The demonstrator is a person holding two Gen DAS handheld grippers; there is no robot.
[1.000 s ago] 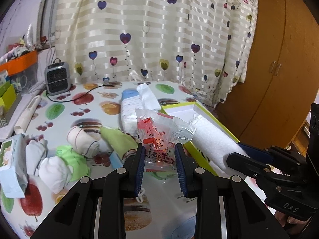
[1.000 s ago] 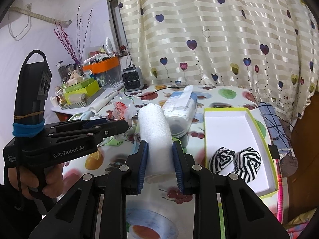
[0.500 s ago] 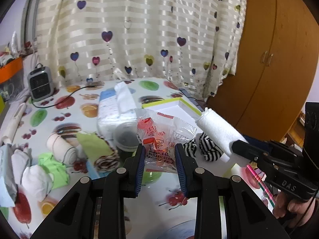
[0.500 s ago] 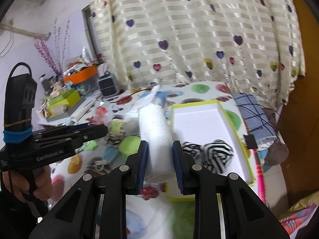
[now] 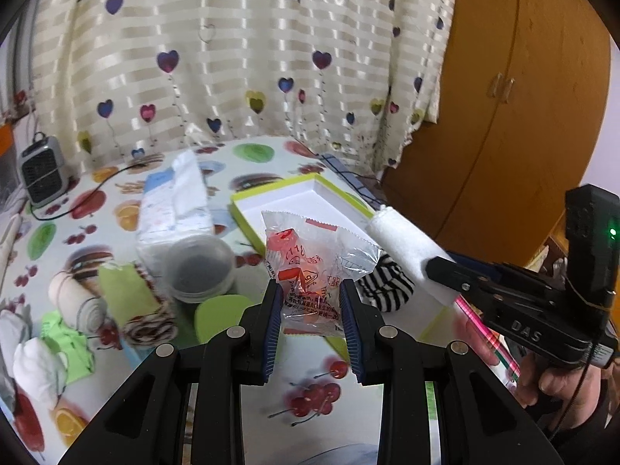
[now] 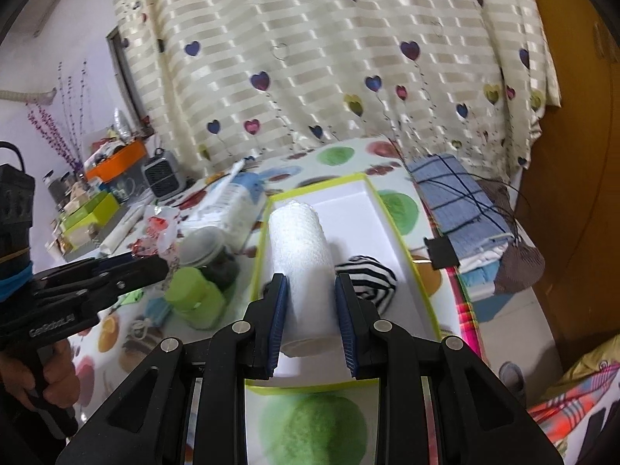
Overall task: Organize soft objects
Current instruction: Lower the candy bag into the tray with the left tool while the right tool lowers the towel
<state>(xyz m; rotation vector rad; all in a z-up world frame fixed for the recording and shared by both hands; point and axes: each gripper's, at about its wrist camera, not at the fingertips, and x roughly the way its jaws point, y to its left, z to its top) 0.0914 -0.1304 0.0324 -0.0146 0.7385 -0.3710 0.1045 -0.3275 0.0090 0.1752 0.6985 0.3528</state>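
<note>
Between the blue pads of the right gripper [image 6: 309, 302] a rolled white towel [image 6: 301, 248] is pinched near its lower end; the roll is a thick, nubbly cylinder with a slightly flattened near end, and it is held tilted above the near half of a shallow white tray with a lime-green rim [image 6: 403, 240]. Beneath and just to the right of the roll, a black-and-white striped bundle of socks [image 6: 368, 275] is seen lying inside the tray. From the left wrist view the same towel [image 5: 403, 244] is shown jutting up and to the left from the right gripper [image 5: 445, 271], over the tray's near edge [image 5: 255, 228], with the striped socks [image 5: 383, 283] below it. Between the pads of the left gripper [image 5: 310, 302] a crinkled clear plastic packet with red printing [image 5: 314, 263] is clamped by its lower part and held above the fruit-patterned tablecloth [image 5: 310, 387]. Left of the tray, a clear round container with dark contents [image 5: 199, 267], a pack of tissues [image 5: 174, 209], a rolled green cloth [image 5: 131, 298], a rolled beige cloth [image 5: 73, 298] and white balled socks [image 5: 35, 360] are spread over the table. Further back a small grey heater [image 5: 40, 170] is stood before a heart-printed curtain [image 5: 232, 58], and a wooden wardrobe [image 5: 523, 116] is seen at the right. A hand [image 5: 558, 383] is wrapped round the right gripper's handle.
</note>
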